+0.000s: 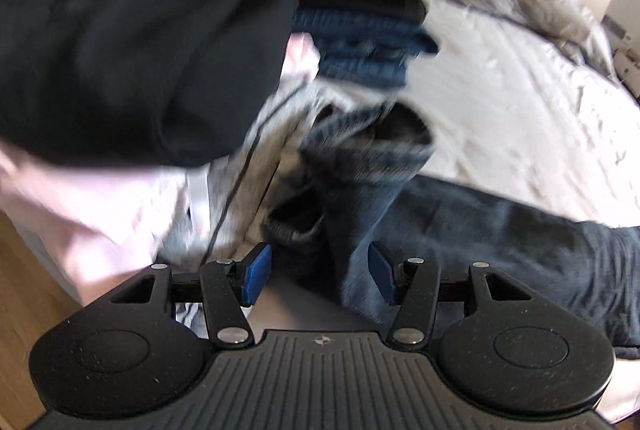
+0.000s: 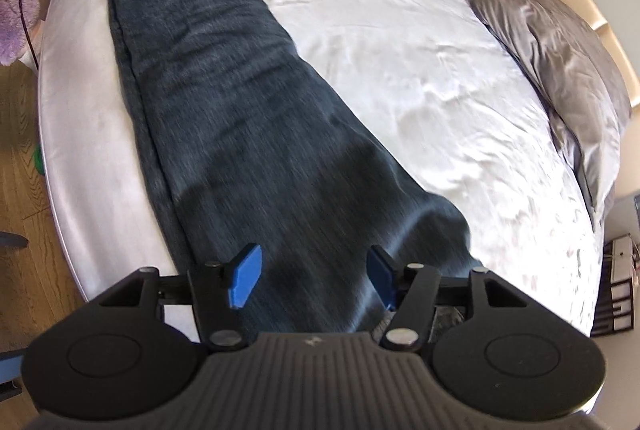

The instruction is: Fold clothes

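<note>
right gripper fingers spread above dark jeans on bed.

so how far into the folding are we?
Done: a stack of folded clothes sits on the bed. In hand: dark jeans lie lengthwise along the bed edge, legs seemingly doubled; the right gripper is open above them, the left gripper open over blurred denim, so neither grips. Left: folding the jeans shorter, plus the loose pile.

Both wrist views steeply downward (shared bed)
</note>
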### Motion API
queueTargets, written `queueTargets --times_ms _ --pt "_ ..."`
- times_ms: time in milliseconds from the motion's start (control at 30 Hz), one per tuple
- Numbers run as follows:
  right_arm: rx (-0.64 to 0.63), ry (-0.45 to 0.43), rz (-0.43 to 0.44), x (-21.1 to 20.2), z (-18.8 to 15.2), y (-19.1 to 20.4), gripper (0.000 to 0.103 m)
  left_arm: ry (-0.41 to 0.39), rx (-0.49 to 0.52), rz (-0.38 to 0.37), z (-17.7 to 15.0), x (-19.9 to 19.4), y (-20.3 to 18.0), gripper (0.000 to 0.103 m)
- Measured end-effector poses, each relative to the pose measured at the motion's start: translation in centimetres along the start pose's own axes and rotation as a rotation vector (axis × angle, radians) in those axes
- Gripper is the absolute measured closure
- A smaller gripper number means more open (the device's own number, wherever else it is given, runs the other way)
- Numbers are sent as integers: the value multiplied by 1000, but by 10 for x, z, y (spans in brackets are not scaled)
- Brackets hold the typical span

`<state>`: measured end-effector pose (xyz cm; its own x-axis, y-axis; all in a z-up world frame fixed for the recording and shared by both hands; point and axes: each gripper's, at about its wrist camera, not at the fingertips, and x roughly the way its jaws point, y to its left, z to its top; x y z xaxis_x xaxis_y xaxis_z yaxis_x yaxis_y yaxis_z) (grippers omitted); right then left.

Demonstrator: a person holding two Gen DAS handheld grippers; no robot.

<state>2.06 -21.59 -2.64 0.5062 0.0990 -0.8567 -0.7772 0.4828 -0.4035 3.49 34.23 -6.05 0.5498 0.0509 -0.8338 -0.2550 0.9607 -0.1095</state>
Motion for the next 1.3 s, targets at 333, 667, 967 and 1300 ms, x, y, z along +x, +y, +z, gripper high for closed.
queueTargets --times_ms 333,667,967,1300 --pt "-107 20 20 9 10 22 37 79 -130 -83 11 32 21 78" --pt "-85 35 -34 5 -5 15 35 -193 -48 -224 32 -48 -39 95" --pt "39 98 -94 4 -29 -4 35 -319 202 -471 15 -103 -177 95" --pt "239 128 -83 6 -56 -30 35 -151 560 -534 -68 -63 -301 95"
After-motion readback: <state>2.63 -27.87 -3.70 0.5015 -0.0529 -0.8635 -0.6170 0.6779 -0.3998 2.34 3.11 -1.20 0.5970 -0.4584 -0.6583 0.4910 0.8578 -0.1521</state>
